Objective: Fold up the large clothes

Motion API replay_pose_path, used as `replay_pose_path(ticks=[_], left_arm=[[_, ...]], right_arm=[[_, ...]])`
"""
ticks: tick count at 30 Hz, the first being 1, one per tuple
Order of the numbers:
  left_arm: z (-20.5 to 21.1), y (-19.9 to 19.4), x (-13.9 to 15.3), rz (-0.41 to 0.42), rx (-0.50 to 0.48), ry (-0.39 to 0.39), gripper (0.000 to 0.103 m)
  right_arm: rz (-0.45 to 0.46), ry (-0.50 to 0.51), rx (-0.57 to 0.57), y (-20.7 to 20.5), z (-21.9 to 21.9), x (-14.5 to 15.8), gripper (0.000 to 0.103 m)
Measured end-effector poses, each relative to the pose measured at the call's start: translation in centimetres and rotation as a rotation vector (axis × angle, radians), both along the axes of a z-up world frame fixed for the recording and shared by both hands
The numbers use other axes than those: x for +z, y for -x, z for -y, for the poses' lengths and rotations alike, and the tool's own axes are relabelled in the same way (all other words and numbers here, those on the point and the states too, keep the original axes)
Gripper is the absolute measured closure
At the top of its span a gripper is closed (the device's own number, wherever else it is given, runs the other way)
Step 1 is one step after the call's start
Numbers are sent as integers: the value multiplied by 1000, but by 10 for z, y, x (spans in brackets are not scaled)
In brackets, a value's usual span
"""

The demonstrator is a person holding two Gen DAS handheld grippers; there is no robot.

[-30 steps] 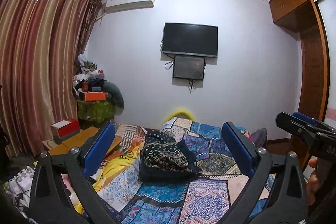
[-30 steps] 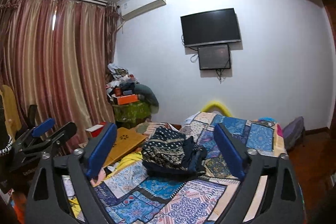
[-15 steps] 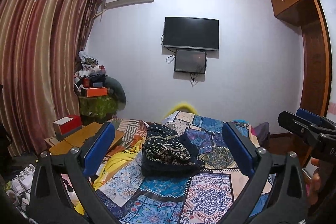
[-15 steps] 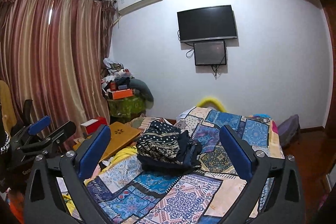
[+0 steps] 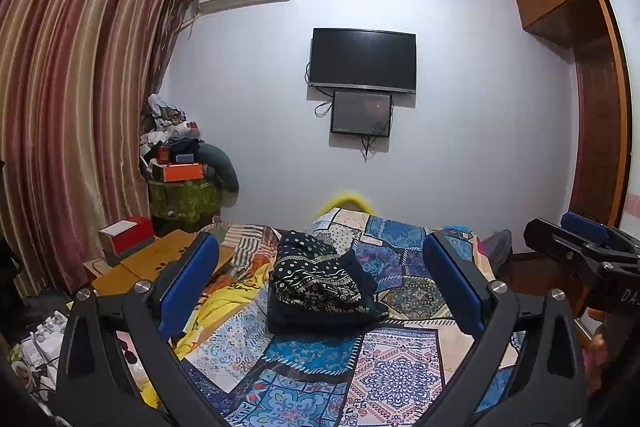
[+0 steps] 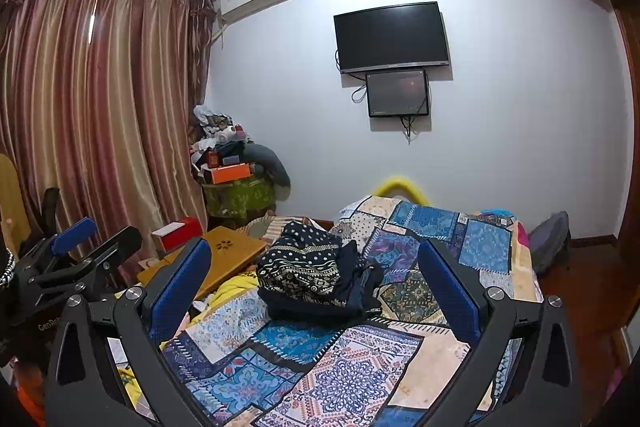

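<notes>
1. Looking through the left wrist view, the left gripper (image 5: 318,279) stands wide apart with nothing between its blue-padded fingers. It has tipped upward over the last second, so the dark navy patterned folded garment pile (image 5: 320,287) now sits lower in the frame centre, on the blue patchwork quilt (image 5: 396,375), well away from the fingers. The black right gripper (image 5: 580,247) shows at the right edge.
2. In the right wrist view, the right gripper (image 6: 314,277) is equally wide and empty; it has shifted slightly, and the pile (image 6: 316,275) lies just left of centre. No grasp has started, so I judge the folding is either finished or not yet begun.
</notes>
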State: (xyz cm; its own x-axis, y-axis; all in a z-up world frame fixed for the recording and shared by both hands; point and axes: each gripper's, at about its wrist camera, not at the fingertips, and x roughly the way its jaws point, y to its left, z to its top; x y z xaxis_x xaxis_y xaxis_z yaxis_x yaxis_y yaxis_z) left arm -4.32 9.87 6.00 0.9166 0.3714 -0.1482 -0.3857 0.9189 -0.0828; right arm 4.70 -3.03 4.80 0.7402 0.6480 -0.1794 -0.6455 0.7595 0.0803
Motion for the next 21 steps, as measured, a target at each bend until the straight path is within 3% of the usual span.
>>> replay_pose_path(ticks=[21], left_arm=[[-5, -4, -4, -18, -28, 5, 1]], right_arm=[[-2, 8, -1, 1, 3, 2, 0]])
